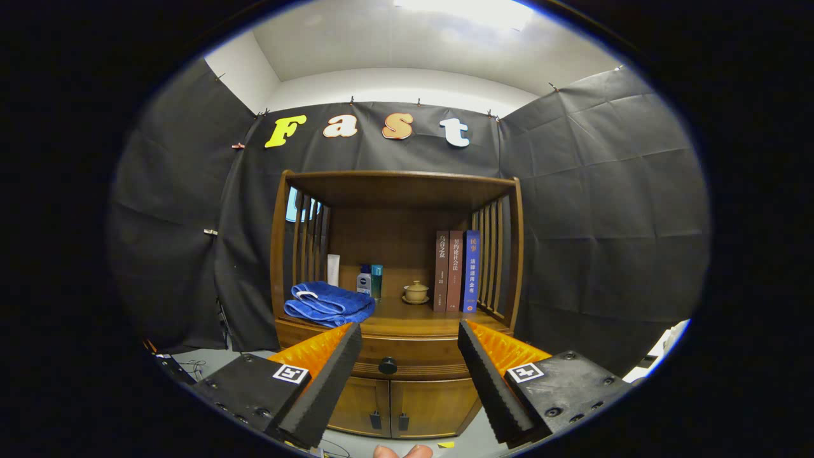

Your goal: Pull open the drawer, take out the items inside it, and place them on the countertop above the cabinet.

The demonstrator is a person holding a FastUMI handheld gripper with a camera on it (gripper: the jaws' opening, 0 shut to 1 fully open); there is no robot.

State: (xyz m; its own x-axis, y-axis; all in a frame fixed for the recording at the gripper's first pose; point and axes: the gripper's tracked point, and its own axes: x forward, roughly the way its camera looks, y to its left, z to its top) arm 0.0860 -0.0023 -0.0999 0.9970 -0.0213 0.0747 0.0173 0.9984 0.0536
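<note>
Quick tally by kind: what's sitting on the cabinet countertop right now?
Books: 3, upright, side by side
Towels: 1, blue, folded
Bottles/tubes: 3, behind the towel
Lidded cups: 1, on a saucer
Total: 8
Drawer looks closed; hand-held gripper open, short of its knob.

Black cloth walls (604, 210) all round, white ceiling (407, 44) with a bright light (464, 9) overhead, grey floor (210, 359) below, wooden cabinet (397, 191) standing straight ahead beyond the fingers.
</note>
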